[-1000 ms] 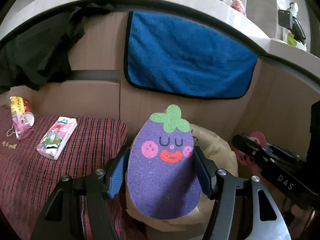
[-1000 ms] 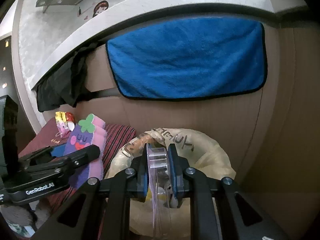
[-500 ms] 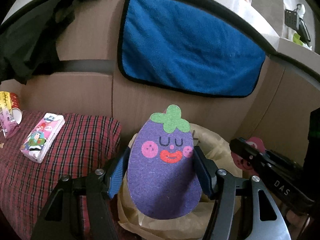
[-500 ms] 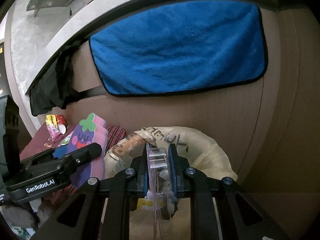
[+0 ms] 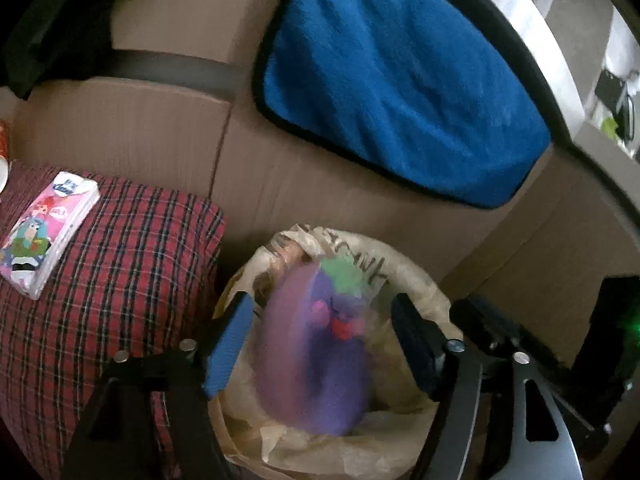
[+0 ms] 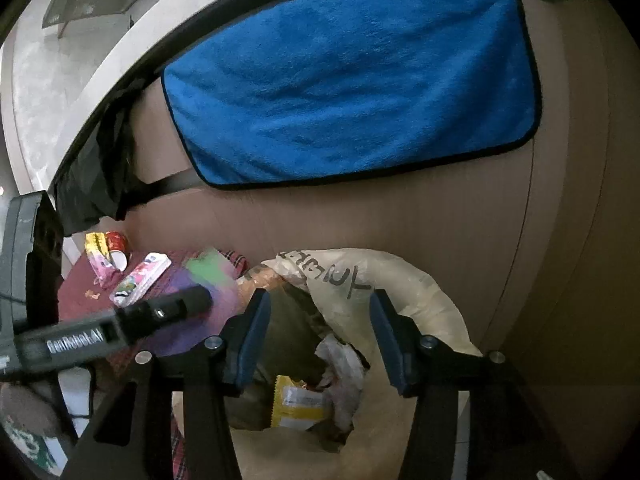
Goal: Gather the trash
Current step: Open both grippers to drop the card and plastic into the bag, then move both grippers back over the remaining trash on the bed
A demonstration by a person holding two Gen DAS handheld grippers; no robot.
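Two tongs: left tongs point(image 5: 320, 340) released, jaws spread, nothing gripped; right tongs point(image 6: 316, 336) likewise released and empty, jaws wide over the bag mouth.
Blue towel: one point(image 6: 352, 92), the largest item, hanging on the brown panel behind; not judged trash.
Plaid cloth: one point(image 5: 104, 280), covering the desk left of the bag.
Trash bag: one point(image 5: 404, 276), cream plastic, mouth open, directly below both tongs.
Eggplant sponge: one point(image 5: 316, 352), purple with green top, blurred; lies between the left jaws but apart from both pads, over the bag mouth, long axis running away from the camera and slightly tilted. Judged in free fall into the bag.
Tissue packet: one point(image 5: 44, 236), on the plaid cloth, well left of the left tongs, long axis diagonal; the left tongs are nearer.
Cups and wrappers: one red cup point(image 6: 116, 246) and one yellow-pink wrapper point(image 6: 96, 260), beyond the packet, far left.
Bag contents: one yellow wrapper point(image 6: 296, 404), one crumpled white piece point(image 6: 340, 364).
Coming move: judged a leftward reach by the left tongs toward the packet.
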